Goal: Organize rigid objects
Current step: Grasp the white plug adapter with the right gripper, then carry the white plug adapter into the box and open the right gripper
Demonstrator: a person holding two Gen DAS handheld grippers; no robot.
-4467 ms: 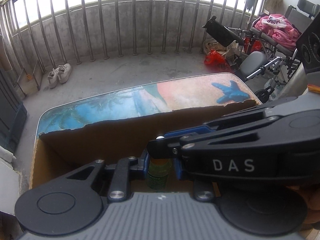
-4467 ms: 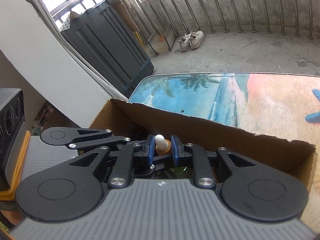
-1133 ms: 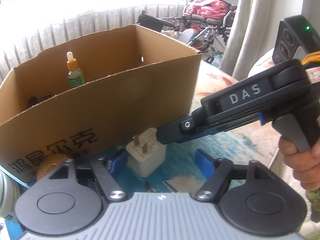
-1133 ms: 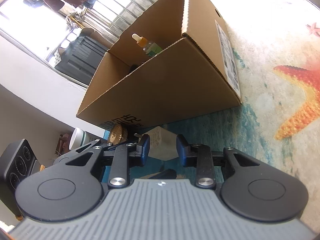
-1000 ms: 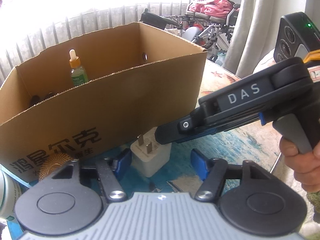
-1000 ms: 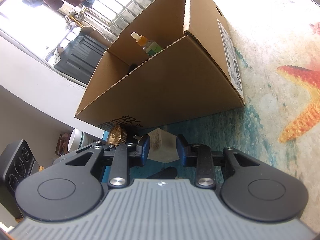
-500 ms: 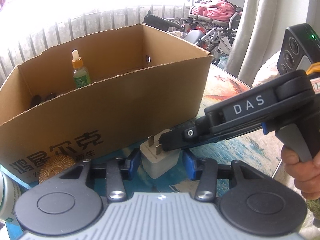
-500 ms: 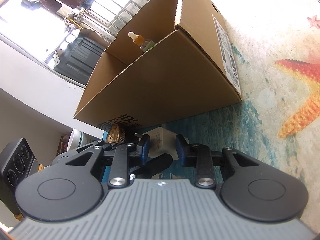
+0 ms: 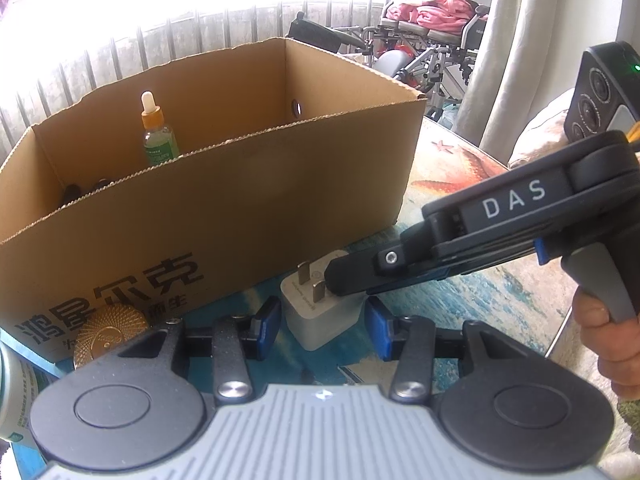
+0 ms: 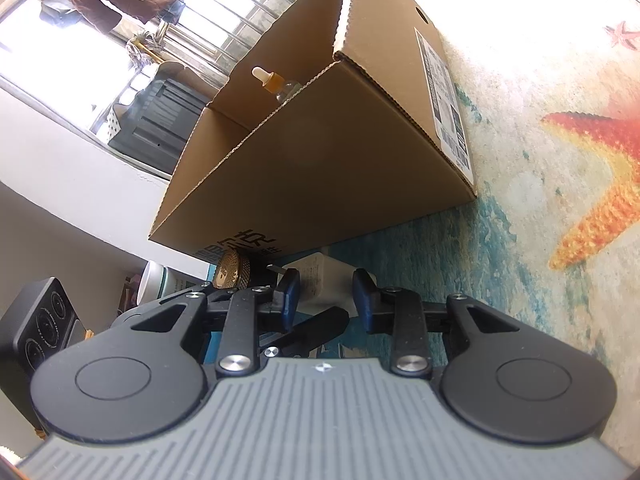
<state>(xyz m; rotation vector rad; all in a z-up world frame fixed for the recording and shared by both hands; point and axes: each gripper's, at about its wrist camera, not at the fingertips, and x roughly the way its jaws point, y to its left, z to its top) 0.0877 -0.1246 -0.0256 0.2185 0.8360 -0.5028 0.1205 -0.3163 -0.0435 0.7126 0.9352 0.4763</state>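
Left wrist view showed a white charger (image 9: 320, 316) on the printed tabletop (image 9: 460, 300), just in front of the box (image 9: 224, 216), its two metal prongs pointing up and toward the box. Left gripper (image 9: 322, 326) bracketed it, fingers spread, a visible gap on each side, blue pads (image 9: 267, 322) not yet touching. Right gripper (image 10: 326, 294) came in from the side; in the right wrist view its pads flanked the charger (image 10: 324, 280) closely, but contact could not be confirmed, so whether it pinched the block could not be told. Charger looked like a small rounded cube of glossy plastic, faint grey print on the top face. Judged light and fully rigid, unlikely to deform or break under a firm squeeze; the smooth shell could slip or twist if pinched near an edge. Best hold seemed to be across two flat opposite sides, low on the body, clear of the prongs. Two tools crowding one small block risked a nudge that would tip it. Inside the box stood a dropper bottle (image 9: 158, 136), upright by the far wall. Gold disc (image 9: 110, 332) lay against the box front, left of the charger.
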